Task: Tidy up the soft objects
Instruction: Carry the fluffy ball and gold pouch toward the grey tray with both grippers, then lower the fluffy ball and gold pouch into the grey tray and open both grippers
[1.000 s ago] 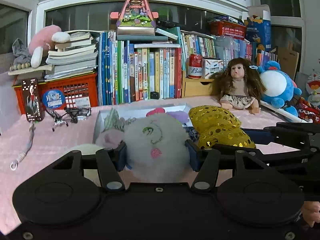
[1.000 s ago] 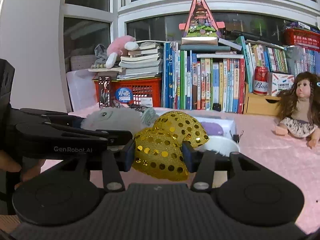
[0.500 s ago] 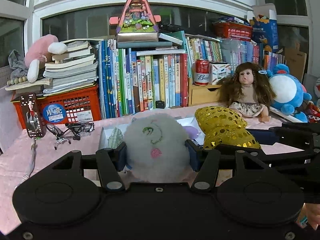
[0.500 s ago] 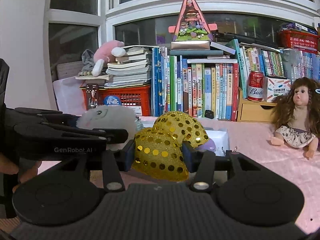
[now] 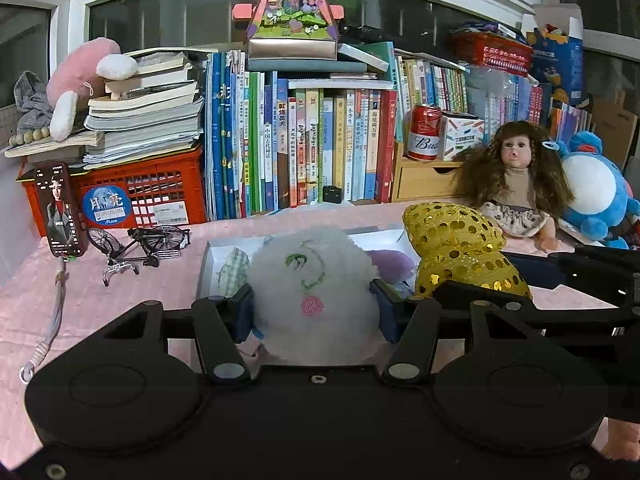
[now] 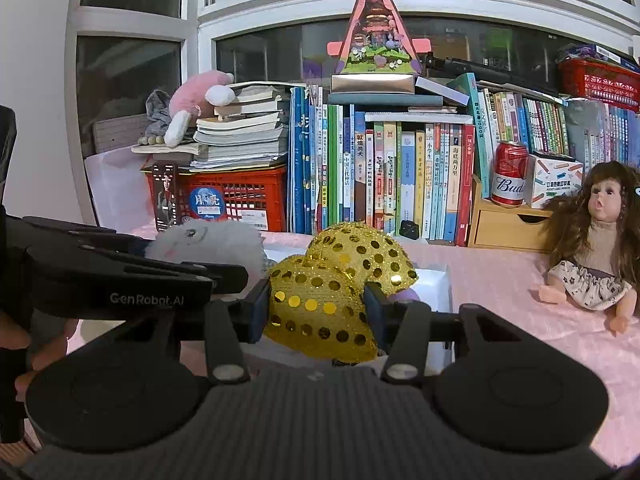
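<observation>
At the table's (image 5: 100,304) left edge, a phone (image 5: 61,210) is being leaned against a red crate (image 5: 136,196), with a model bicycle (image 5: 140,246) lying just in front of it. These items are not being handled.

Near the table's middle, a white plush (image 5: 316,280) is being held clear of the surface by the left gripper (image 5: 314,308). The jaws are being kept clamped on the plush's two sides, and the pile is being pressed in at both pads. In the right wrist view the plush (image 6: 208,242) is being seen beyond the left gripper's black arm.

Behind and below the plush, a white tray (image 5: 208,264) is being used as the container. A checked item and a purple item are already lying in it.

To the right, a gold sequin heart (image 6: 332,288) is being held by the right gripper (image 6: 316,312), with the jaws clamped on its lower lobe. The heart (image 5: 456,248) is being carried over the tray's right edge.

At the table's right edge, a doll (image 6: 592,248) is being left seated.

The step in hand is judged to be transport toward the tray. The next move is judged to call for each gripper being lowered over free tray space, followed by the jaws being parted. As both items are bulky, one is likely being better placed before the other.
</observation>
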Demonstrator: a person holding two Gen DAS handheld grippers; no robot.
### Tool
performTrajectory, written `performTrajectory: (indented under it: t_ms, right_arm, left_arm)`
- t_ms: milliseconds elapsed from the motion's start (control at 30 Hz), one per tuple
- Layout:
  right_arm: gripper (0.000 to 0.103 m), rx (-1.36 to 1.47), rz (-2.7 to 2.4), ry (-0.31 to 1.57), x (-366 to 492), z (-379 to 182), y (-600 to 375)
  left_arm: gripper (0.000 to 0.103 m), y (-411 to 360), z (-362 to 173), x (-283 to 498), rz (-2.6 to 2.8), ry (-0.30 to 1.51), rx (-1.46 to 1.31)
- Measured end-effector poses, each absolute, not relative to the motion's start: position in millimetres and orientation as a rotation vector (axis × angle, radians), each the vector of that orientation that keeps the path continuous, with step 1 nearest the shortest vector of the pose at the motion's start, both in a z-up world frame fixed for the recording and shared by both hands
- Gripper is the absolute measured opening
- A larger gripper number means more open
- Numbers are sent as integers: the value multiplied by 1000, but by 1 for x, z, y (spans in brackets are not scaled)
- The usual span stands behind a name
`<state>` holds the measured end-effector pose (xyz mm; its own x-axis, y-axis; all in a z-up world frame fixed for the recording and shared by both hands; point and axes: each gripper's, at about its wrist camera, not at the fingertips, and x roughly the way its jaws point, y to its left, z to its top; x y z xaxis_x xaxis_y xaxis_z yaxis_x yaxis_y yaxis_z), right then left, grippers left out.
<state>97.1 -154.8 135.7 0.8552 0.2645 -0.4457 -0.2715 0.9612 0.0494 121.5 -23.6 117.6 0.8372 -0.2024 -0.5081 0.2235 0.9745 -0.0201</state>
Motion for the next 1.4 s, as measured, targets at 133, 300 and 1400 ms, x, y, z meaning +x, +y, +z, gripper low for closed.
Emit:
performTrajectory:
  t_ms: [133, 300, 1400]
  right_arm:
    - [53, -31, 274, 476, 105, 136, -154]
    - [53, -48, 272, 496, 119, 137, -153]
    - [58, 169, 301, 803, 257, 126, -180]
  left_arm:
    - [56, -25, 117, 133, -220, 551, 42]
    - [56, -27, 117, 147, -213, 581, 39]
    - [56, 7, 98, 301, -178, 905, -196]
